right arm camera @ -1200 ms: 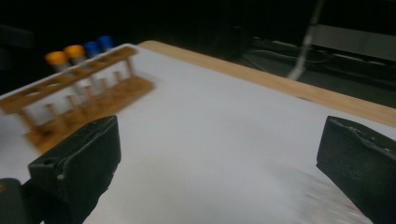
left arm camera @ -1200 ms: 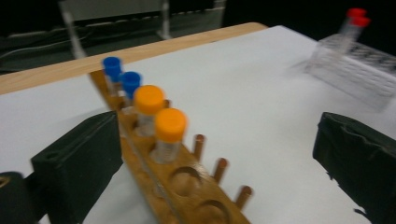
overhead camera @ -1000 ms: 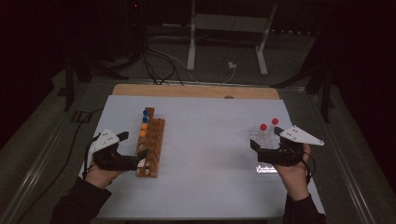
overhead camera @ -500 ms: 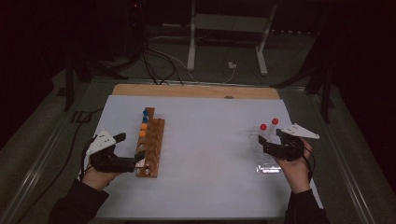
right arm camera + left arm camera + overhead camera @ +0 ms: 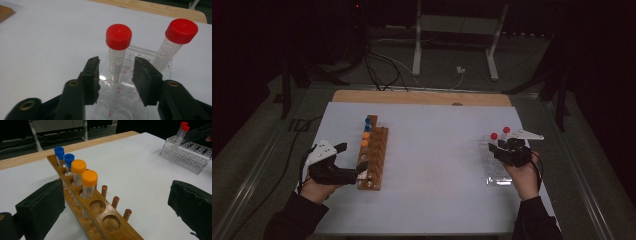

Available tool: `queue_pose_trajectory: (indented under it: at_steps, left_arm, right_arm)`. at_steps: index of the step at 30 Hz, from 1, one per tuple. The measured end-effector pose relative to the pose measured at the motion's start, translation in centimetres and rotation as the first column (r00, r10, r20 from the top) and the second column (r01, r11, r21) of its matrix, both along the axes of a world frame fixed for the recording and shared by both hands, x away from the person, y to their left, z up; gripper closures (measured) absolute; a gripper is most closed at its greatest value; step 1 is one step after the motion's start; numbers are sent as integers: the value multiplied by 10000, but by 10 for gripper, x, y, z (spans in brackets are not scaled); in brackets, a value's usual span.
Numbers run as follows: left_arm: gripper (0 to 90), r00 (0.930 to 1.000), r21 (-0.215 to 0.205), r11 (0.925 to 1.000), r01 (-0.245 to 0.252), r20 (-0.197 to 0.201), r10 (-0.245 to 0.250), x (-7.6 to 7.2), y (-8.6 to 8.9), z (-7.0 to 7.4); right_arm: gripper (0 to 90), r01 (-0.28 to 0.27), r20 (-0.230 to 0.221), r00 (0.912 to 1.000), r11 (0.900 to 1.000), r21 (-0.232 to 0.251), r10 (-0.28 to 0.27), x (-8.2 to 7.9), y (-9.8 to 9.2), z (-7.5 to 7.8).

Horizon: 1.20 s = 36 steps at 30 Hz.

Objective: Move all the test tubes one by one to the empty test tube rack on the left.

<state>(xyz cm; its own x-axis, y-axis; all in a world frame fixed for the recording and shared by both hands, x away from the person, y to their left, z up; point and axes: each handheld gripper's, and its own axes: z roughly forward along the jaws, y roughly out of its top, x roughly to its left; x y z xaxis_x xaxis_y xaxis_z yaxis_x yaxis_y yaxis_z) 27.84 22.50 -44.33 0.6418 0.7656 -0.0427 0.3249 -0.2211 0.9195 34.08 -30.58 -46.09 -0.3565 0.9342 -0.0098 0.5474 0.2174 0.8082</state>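
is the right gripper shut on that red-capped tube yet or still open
Open. In the right gripper view the right gripper has a jaw on each side of the nearer red-capped tube, with gaps showing.

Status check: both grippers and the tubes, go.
Left gripper open, straddling wooden rack. Right gripper open around nearer red-capped tube in clear rack, not clamped. Nothing in the way.

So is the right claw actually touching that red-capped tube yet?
Apart. In the right gripper view, the right claw is open around the nearer red-capped tube, with clear gaps between the tube and each jaw.
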Motion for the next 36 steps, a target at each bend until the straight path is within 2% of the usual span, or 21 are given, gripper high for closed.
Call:
queue_pose_trajectory:
  at_steps: [10,17,27,36]
  left_arm:
    - [18,10000,93,9999,43,-24,-43,0,-1,-1]
    - [18,10000,39,10000,37,-54,-37,0,-1,-1]
    - [18,9997,164,9997,196,-141,-194,0,-3,0]
    - [18,9987,213,9986,487,-155,-484,-2,-7,2]
  right_arm:
    - [732,24,-361,9993,9999,-160,-30,11,6,-1]
    - [753,42,-445,9990,9996,-274,-54,12,7,-1]
    - [754,76,393,9992,9996,-254,-66,-1,7,18]
    - [754,155,1367,9905,9996,-240,-121,-17,7,40]
